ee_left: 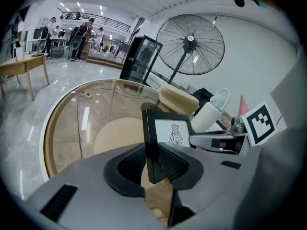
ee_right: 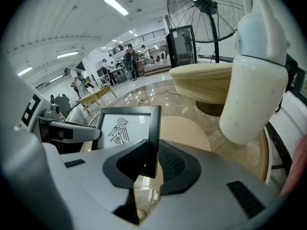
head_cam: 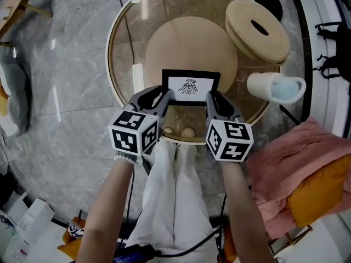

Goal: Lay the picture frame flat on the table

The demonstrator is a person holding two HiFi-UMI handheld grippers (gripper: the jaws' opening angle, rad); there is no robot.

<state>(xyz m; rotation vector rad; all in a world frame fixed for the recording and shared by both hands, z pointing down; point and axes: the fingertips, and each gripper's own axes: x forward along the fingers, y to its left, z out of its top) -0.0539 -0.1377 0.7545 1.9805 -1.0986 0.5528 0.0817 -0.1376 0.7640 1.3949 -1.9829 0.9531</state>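
Observation:
A black picture frame (head_cam: pixel 191 85) with a bird print stands tilted near the front edge of the round glass table (head_cam: pixel 118 64). My left gripper (head_cam: pixel 166 98) is shut on the frame's left edge and my right gripper (head_cam: pixel 210 99) on its right edge. In the left gripper view the frame (ee_left: pixel 169 131) sits edge-on between the ribbed pads (ee_left: pixel 173 163) of that gripper (ee_left: pixel 154 161). In the right gripper view the frame (ee_right: pixel 123 127) has its right side pinched in that gripper (ee_right: pixel 150 161). The frame's bottom edge is hidden behind the jaws.
A woven straw ring (head_cam: pixel 258 29) lies at the table's back right, with a white jug (head_cam: pixel 274 86) on its side in front of it. A pink cloth (head_cam: pixel 296 158) over an orange cushion lies right of the table. A standing fan (ee_left: pixel 191 44) is beyond.

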